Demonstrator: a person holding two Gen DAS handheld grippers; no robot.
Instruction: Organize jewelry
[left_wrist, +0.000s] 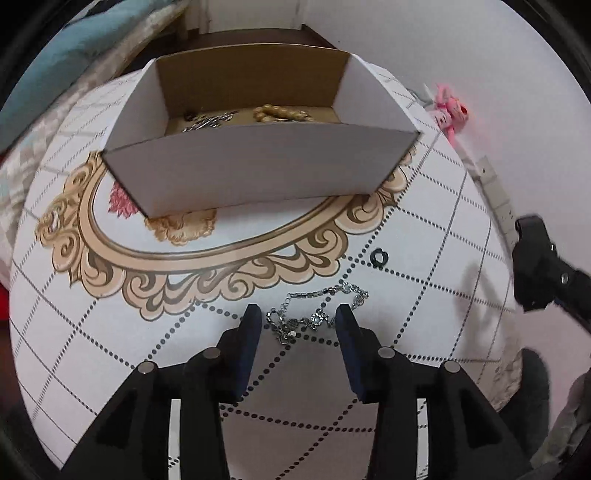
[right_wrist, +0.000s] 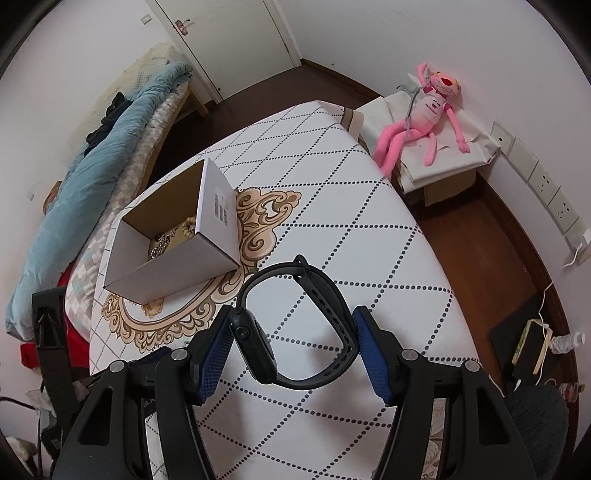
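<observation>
On the patterned table (left_wrist: 424, 206), just in front of the box (left_wrist: 251, 166), the left gripper (left_wrist: 298, 325) sits spread around a silver chain (left_wrist: 314, 310), its pads not yet touching it. To lift it well, lower until both pads bracket the bunched middle, then close gently so no loop slips out (a trailing end could snag the box wall). The right gripper (right_wrist: 291, 339) pinches a black watch (right_wrist: 295, 328) by case and strap, above the table. Counted: one box, one chain on the table, one small dark ring (left_wrist: 379, 256) beyond it, one watch, and seemingly two pieces already in the box, a bead bracelet (left_wrist: 277, 112) and something silvery
</observation>
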